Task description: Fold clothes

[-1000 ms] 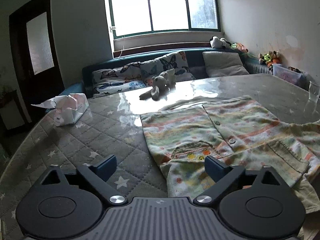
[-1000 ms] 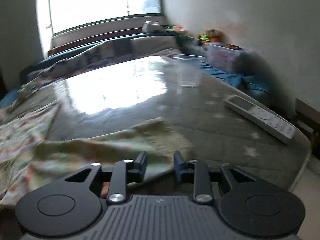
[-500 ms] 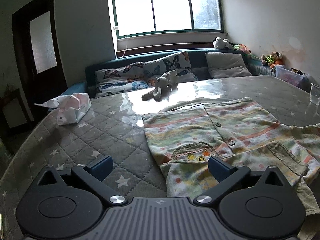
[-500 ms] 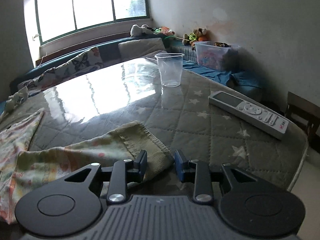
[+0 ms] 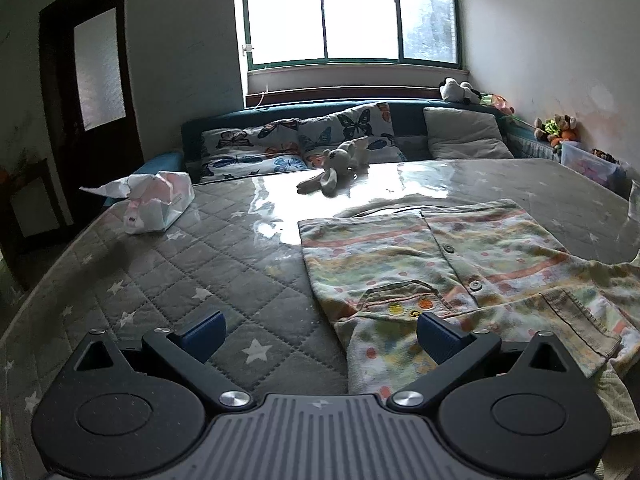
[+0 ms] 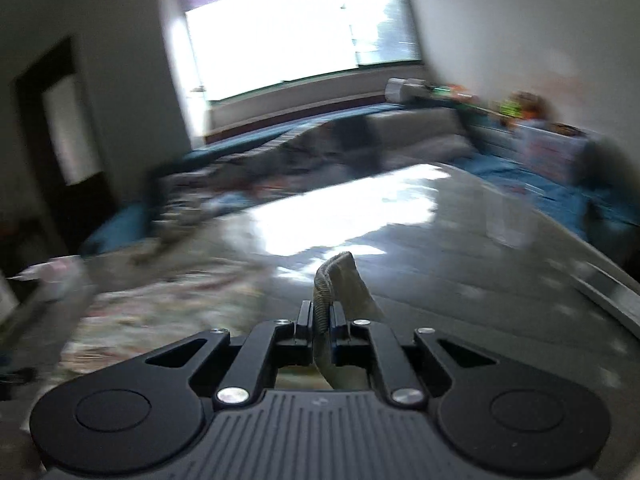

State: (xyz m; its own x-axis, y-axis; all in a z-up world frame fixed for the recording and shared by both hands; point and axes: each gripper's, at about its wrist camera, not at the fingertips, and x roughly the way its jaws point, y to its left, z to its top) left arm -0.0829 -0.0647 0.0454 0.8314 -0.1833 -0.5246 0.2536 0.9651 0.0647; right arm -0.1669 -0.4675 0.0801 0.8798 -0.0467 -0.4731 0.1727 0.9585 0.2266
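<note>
Left wrist view showed the left gripper (image 5: 318, 330) low at 6 o'clock, its 2 blue-tipped fingers (image 5: 202, 330) spread wide with nothing between them. It hung over a grey quilted table cover (image 5: 168, 280) printed with white stars. A small striped and dotted shirt (image 5: 448, 264) lay spread flat on the cover from the centre toward 3 o'clock, buttons up the front, one sleeve reaching down beside the right fingertip. A pack of tissues (image 5: 158, 200) sat near 9 o'clock, well apart from the shirt. A soft toy rabbit (image 5: 336, 170) lay near 12 o'clock on the shiny far part of the table, in front of butterfly-print cushions (image 5: 296, 144) and a bright window (image 5: 350, 12).

Right wrist view was badly blurred. The right gripper (image 6: 320, 318) was pinched tight on a ribbed cuff (image 6: 340, 284), which stuck up between the closed fingers toward 12 o'clock. The rest of the shirt was a pale smear toward 9 o'clock. A clear cup (image 6: 506, 220) stood faintly toward 2 o'clock.
</note>
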